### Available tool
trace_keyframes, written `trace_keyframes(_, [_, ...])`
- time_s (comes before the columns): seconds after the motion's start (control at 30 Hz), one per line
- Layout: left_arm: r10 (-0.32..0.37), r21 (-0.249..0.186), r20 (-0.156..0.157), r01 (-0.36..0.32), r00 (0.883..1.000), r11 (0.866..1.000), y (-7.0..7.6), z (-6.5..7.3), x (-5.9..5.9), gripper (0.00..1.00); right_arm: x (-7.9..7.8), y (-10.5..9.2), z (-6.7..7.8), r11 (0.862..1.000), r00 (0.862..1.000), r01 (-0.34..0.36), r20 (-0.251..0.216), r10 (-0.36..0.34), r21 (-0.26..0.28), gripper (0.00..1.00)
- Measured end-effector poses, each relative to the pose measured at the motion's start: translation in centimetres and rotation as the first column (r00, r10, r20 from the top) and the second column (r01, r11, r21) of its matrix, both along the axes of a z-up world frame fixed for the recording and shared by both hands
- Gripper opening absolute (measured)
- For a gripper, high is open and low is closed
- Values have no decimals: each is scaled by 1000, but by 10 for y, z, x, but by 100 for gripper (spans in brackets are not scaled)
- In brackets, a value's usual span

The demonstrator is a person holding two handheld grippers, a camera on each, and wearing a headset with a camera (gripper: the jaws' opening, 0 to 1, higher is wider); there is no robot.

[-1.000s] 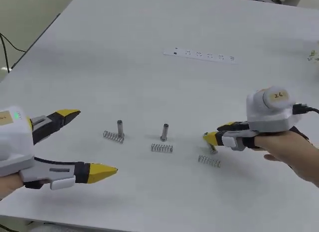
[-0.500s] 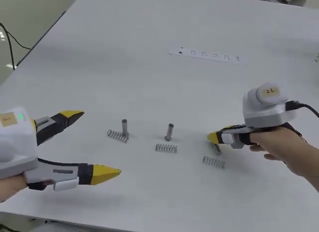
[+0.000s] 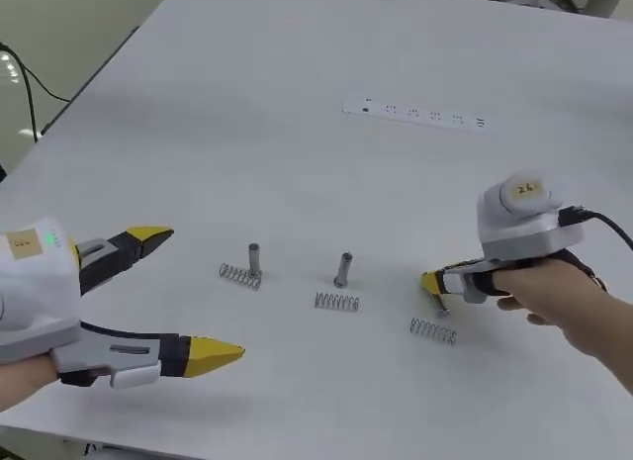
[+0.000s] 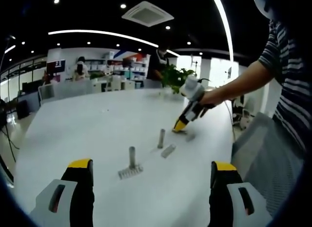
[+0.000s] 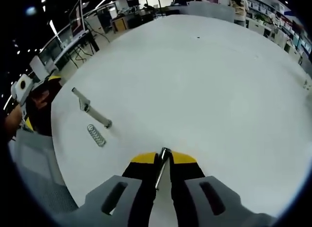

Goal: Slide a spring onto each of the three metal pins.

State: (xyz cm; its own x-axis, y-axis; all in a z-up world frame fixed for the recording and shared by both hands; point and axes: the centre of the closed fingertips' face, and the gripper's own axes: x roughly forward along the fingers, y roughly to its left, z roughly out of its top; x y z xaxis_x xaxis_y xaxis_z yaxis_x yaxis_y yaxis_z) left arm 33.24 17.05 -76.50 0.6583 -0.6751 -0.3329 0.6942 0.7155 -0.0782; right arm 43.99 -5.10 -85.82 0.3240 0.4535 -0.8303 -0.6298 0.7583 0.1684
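There were three pins. Two pins (image 3: pixel 254 259) stood upright on the white counter (image 3: pixel 297 163), side by side in a row along its near edge, with the long axis vertical. The third pin (image 5: pixel 161 168) was clamped between the closed right tongs (image 5: pixel 164 157). Its long axis lay along the jaws and its end pointed forward past them. In the head view the yellow tips hid most of it, and I could not tell if it touched the counter.

Three springs (image 3: pixel 336 302) lay flat, one just beside each upright pin and one near the right tongs, with long axes about parallel to the near edge. The left tongs (image 3: pixel 183 294) hung wide open over the near edge, left of the row, holding nothing. A power strip (image 3: pixel 420 115) lay toward the far edge.
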Motion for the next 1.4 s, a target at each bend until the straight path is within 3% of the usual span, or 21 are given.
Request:
trace_keyframes(0.23, [3,0,-6,-3,1000,1000,2,-1,1,97,4,-2,0,1000,1000,15,9,-15,-3,5])
trace_keyframes(0.43, [1,0,-4,-1,1000,1000,1,0,2,97,2,-4,4,999,999,30,13,-31,30,5])
trace_keyframes(0.87, [-9,9,2,9,1000,1000,-6,4,5,96,3,-2,28,996,996,29,81,-36,88,5])
trace_keyframes(1.4, [-7,15,7,7,1000,1000,-5,6,3,95,-3,1,40,994,988,-5,154,-12,110,5])
